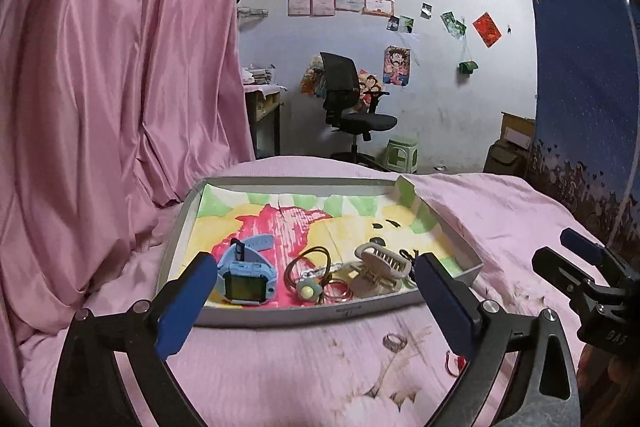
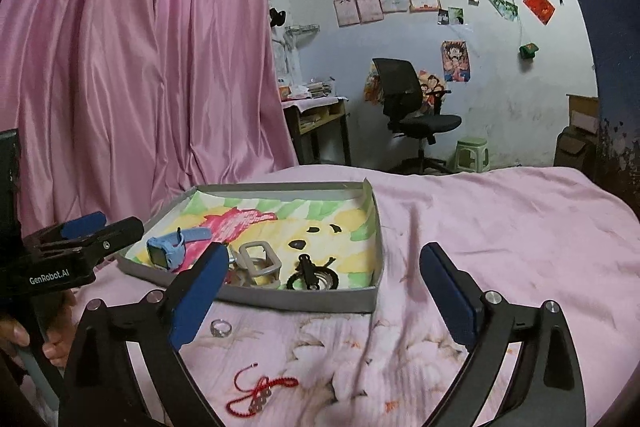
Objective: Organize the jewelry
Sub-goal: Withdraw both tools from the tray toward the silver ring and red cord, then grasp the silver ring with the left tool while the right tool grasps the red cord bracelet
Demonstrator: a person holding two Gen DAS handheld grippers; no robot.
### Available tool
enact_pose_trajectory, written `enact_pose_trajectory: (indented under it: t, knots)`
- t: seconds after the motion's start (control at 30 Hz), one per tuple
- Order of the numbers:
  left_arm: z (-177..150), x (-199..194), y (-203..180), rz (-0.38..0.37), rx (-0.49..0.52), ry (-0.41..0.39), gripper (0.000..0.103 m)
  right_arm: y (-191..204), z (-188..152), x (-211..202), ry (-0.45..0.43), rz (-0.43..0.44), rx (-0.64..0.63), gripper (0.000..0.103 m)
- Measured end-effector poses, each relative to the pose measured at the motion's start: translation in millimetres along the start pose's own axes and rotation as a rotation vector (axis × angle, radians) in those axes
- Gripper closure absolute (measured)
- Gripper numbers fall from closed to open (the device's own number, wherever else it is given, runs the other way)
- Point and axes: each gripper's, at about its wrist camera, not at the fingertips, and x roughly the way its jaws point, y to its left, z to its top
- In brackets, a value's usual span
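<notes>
A grey shallow box (image 1: 304, 313) (image 2: 320, 301) with a colourful lining lies on the pink bedspread. In it lie a blue watch (image 1: 246, 277) (image 2: 168, 251), a brown hair tie (image 1: 306, 263), thin bangles (image 1: 338, 291), a beige hair claw (image 1: 380, 267) (image 2: 260, 261) and a black keyring (image 2: 312, 277). A silver ring (image 1: 395, 341) (image 2: 221, 327) and a red cord bracelet (image 2: 260, 389) lie on the bedspread in front of the box. My left gripper (image 1: 316, 301) is open and empty above the box's near edge. My right gripper (image 2: 324, 297) is open and empty, above the bedspread by the box's right corner.
A pink curtain (image 1: 100, 87) hangs at the left. A blue cloth (image 1: 580, 107) hangs at the right. Beyond the bed stand a black office chair (image 1: 352, 107), a desk (image 1: 264, 115) and a green stool (image 1: 402, 155).
</notes>
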Motion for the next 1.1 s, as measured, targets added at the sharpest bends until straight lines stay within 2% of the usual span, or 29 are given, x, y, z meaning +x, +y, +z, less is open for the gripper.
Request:
enact_pose_trajectory:
  t: [0.2, 0.27, 0.57, 0.87, 0.93, 1.1]
  knots:
    - [-13, -6, -1, -0.015, 0.041, 0.032, 0.003, 1, -10, -15, 0.021, 0.002, -0.039, 0.009]
    - [-17, -4, 0, -0.038, 0.05, 0.065, 0.003, 1, -14, -17, 0.041, 0.008, -0.058, 0.009]
    - [-33, 16, 10, -0.111, -0.003, 0.213, 0.003, 9, -27, -13, 0.169, 0.046, -0.14, 0.009]
    - [-39, 31, 7, -0.161, 0.0, 0.286, 0.003, 20, -46, 4, 0.326, 0.105, -0.191, 0.009]
    - [-39, 34, 4, -0.171, 0.013, 0.295, 0.004, 22, -49, 6, 0.35, 0.117, -0.199, 0.009]
    - [-41, 42, -2, -0.201, 0.047, 0.333, 0.016, 25, -54, 12, 0.39, 0.146, -0.21, 0.01]
